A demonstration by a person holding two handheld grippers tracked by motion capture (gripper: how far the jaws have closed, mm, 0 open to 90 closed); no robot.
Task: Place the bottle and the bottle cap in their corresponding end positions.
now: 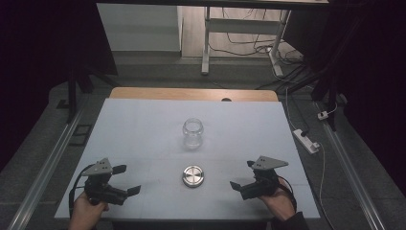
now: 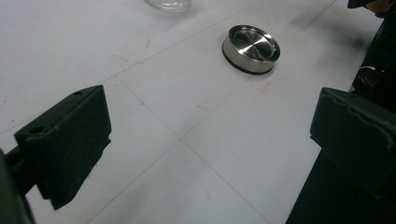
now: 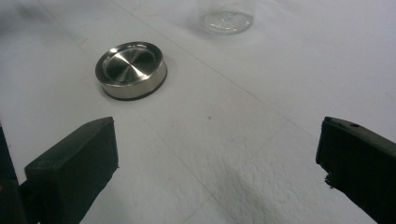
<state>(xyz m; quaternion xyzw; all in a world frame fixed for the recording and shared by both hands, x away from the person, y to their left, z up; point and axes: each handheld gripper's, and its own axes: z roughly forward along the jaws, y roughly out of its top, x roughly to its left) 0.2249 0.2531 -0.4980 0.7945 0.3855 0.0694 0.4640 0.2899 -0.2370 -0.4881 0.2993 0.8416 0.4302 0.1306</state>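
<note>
A clear glass jar (image 1: 193, 132) stands upright without a lid near the middle of the white table (image 1: 143, 124); its base (image 2: 168, 3) (image 3: 226, 19) peeks in at the top of both gripper views. A round steel lid (image 1: 193, 176) (image 2: 251, 48) (image 3: 131, 69) lies flat in front of the jar, nearer the person. My left gripper (image 1: 127, 179) (image 2: 210, 140) rests at the front left, open and holding nothing, jaws wide apart and pointing toward the lid. My right gripper (image 1: 242, 175) (image 3: 217, 163) rests at the front right, open as well, with bare table between its jaws.
A wooden strip (image 1: 191, 94) runs along the table's far edge. Beyond it stand a white desk frame (image 1: 239, 28) and loose cables on the floor. A power strip (image 1: 306, 140) lies on the floor to the right. Metal rails (image 1: 48, 163) flank the table.
</note>
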